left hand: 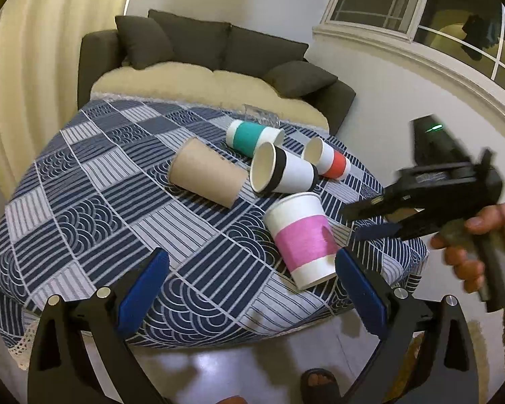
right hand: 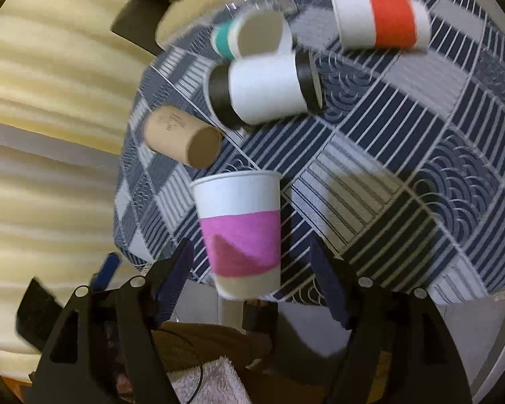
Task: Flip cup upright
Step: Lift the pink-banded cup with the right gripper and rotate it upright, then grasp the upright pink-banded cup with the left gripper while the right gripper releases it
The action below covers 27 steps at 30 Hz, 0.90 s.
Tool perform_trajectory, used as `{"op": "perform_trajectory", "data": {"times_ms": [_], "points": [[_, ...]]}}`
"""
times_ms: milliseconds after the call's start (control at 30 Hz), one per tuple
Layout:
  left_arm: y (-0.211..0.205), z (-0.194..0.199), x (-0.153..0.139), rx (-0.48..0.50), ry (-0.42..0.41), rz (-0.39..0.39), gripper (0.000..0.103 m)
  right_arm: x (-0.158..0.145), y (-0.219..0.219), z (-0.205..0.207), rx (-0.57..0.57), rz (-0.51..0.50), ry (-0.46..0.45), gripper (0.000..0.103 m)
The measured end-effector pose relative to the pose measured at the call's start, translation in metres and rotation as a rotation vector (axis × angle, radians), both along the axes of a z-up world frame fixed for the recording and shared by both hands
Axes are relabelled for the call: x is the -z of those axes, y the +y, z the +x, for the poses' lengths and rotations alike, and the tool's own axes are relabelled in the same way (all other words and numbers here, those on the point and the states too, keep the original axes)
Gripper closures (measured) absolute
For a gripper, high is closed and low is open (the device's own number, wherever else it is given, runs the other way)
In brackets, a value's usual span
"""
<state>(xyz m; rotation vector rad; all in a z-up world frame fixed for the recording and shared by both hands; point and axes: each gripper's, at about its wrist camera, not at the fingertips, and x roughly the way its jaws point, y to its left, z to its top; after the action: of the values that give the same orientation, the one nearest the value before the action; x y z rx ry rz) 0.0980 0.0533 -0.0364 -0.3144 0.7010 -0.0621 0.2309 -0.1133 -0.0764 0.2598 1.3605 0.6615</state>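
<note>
A white paper cup with a pink band (left hand: 303,237) (right hand: 241,232) stands on the patterned tablecloth (left hand: 101,202) near the table's right front edge, wide rim up in the right wrist view. My left gripper (left hand: 249,291) is open, its right pad (left hand: 360,296) close beside the cup's base. My right gripper (right hand: 252,286) is open with the pink cup's lower part between its pads, not touching; it shows in the left wrist view (left hand: 377,219) at the right. Four other cups lie on their sides: brown (left hand: 205,176), black-banded (left hand: 282,171), teal-banded (left hand: 252,138), red-banded (left hand: 326,158).
A clear plastic cup (left hand: 259,114) lies at the table's far edge. A dark sofa (left hand: 219,54) with cushions stands behind the table. A wall with a window (left hand: 421,10) is at the right. A sandalled foot (left hand: 320,383) is on the floor below.
</note>
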Motion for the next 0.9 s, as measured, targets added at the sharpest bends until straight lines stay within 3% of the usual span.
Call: {"op": "perform_trajectory", "data": {"times_ms": [233,367,533,733,900], "points": [[-0.01,0.019,0.0,0.02,0.095,-0.102,0.007,-0.033,-0.051,-0.045,0.015,0.088,-0.164,0.031],[-0.021,0.037,0.0,0.009,0.202,-0.137,0.007,-0.023,-0.071,-0.075,0.025,0.132,-0.19,0.03],[-0.039,0.064,-0.007,0.005,0.305,-0.178,0.007,-0.014,-0.079,-0.112,0.021,0.133,-0.3,0.03],[-0.07,0.098,-0.006,-0.021,0.422,-0.047,0.007,-0.004,-0.076,-0.139,0.004,0.089,-0.43,0.03],[-0.078,0.117,0.013,-0.068,0.522,0.014,0.007,0.002,-0.077,-0.145,-0.017,0.073,-0.456,0.03]]}}
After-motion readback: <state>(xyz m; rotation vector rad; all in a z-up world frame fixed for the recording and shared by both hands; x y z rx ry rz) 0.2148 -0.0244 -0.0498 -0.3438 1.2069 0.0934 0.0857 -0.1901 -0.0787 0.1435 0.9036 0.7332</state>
